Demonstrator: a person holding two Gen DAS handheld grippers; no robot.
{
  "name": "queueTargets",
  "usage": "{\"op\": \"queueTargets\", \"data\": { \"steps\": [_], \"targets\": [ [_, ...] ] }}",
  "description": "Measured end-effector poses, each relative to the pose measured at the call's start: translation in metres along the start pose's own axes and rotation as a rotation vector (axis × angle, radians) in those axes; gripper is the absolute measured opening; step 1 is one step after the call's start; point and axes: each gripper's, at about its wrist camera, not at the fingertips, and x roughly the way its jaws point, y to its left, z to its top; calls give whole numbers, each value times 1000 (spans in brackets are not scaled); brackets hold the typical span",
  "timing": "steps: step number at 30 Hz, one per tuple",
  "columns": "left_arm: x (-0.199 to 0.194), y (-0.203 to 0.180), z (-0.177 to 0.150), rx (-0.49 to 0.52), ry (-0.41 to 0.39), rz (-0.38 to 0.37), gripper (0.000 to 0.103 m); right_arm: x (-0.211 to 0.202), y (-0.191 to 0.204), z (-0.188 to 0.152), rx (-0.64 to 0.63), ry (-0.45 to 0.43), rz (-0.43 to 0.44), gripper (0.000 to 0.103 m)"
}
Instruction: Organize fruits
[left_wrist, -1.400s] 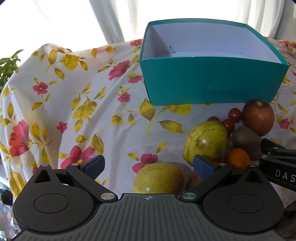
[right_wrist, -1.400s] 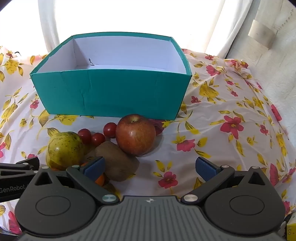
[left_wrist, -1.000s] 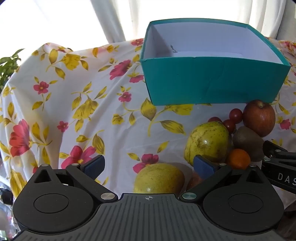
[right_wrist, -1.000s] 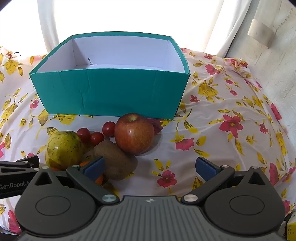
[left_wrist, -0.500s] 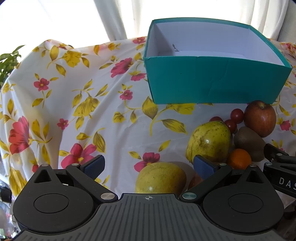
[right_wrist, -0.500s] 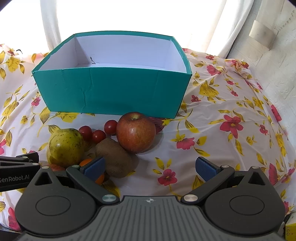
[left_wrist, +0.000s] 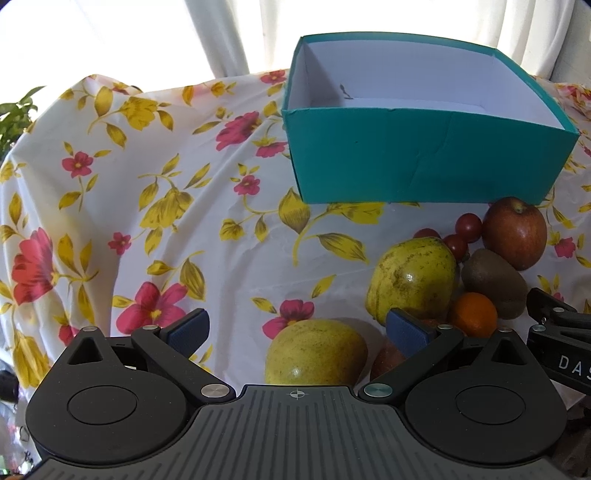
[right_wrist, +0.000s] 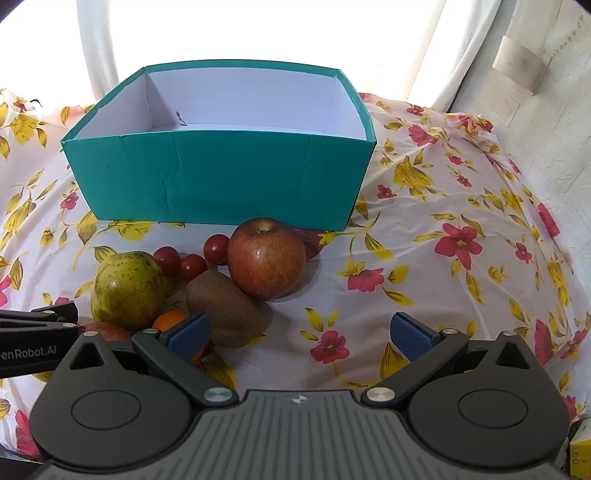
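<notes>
A teal box (left_wrist: 424, 162) (right_wrist: 221, 184) with a white inside stands empty at the back of the floral cloth. In front of it lies a cluster of fruit: a red apple (right_wrist: 266, 257) (left_wrist: 515, 232), a brown kiwi (right_wrist: 224, 308) (left_wrist: 493, 282), three cherry tomatoes (right_wrist: 192, 256) (left_wrist: 461, 232), a yellow-green pear (right_wrist: 127, 290) (left_wrist: 413, 278), a small orange (left_wrist: 473, 314) (right_wrist: 168, 319) and a second yellow-green fruit (left_wrist: 316, 350). My left gripper (left_wrist: 297, 330) is open, just above that second fruit. My right gripper (right_wrist: 299, 330) is open over bare cloth, its left fingertip (right_wrist: 190, 334) beside the kiwi.
The floral tablecloth (left_wrist: 147, 206) covers a round table that drops away at the left and right edges. White curtains (right_wrist: 436, 44) hang behind the box. A green plant (left_wrist: 14, 118) shows at the far left. A reddish fruit (left_wrist: 388, 360) lies partly hidden behind my left gripper's right finger.
Both grippers have drifted slightly; the fruit and box appear a little shifted in view. Nothing was taken hold of and both stay open.
</notes>
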Motion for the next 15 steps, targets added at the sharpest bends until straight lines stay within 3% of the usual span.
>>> {"op": "queueTargets", "data": {
  "steps": [15],
  "targets": [
    [-4,4,1,-7,-6,-16,103,-1,-1,-1,6,1,13,103]
  ]
}}
